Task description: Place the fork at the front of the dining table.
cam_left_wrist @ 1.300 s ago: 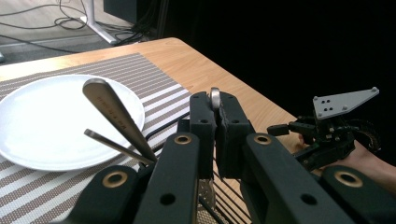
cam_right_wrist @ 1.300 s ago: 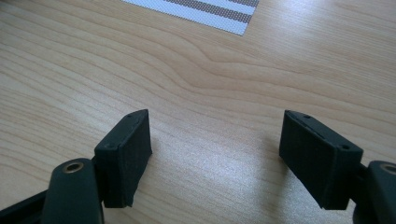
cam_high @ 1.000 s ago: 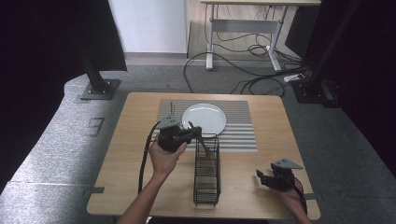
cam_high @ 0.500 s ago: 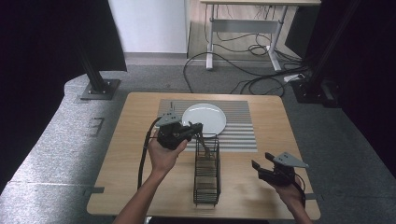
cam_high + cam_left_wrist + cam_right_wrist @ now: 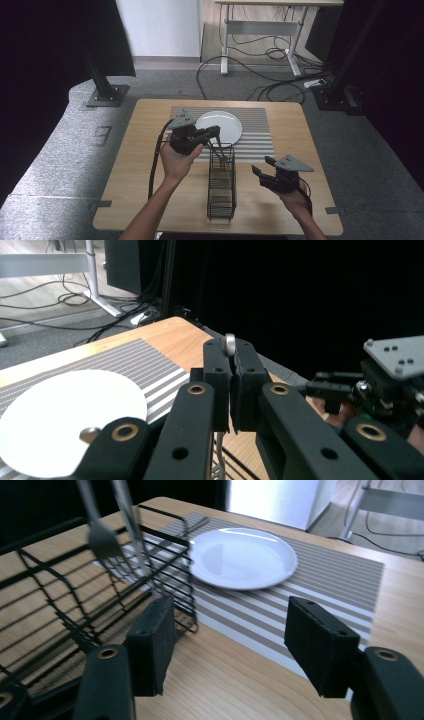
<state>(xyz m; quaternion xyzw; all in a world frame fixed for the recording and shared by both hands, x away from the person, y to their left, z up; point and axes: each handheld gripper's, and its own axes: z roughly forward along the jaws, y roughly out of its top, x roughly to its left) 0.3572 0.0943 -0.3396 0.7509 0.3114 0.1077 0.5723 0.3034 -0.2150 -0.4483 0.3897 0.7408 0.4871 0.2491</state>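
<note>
The rectangular light wooden bench (image 5: pixel 150 165) is seen on a grey carpeted floor (image 5: pixel 60 170), with bare wood left open along its left side, its near left corner and its far right corner. A grey-and-white striped placemat (image 5: pixel 257 135) is laid across the far middle of the bench, its far edge near the bench's far edge. A long black wire rack (image 5: pixel 221 182) is stood lengthwise from the mat's near edge toward the person's side, between the two hands; bare wood is left on either side of it. A round white plate (image 5: pixel 222 125) is set on the left part of the mat, just beyond the rack's far end, with striped mat left uncovered to its right.

The left gripper (image 5: pixel 216 133) is held above the plate's near rim and the rack's far end. Its fingers (image 5: pixel 216 371) are clenched on a slim silver metal utensil (image 5: pixel 230 344), whose rounded end is seen standing up between them in the left gripper view. In the right gripper view, two thin metal handles are seen hanging down into the far end of the rack, blurred, one with a broader dark part; what kind of utensil it is cannot be told.

The right gripper (image 5: pixel 258 174) is held low over bare wood right of the rack, well apart from the bench's right edge. Its fingers (image 5: pixel 150 642) are released and spread wide, with nothing between them.
</note>
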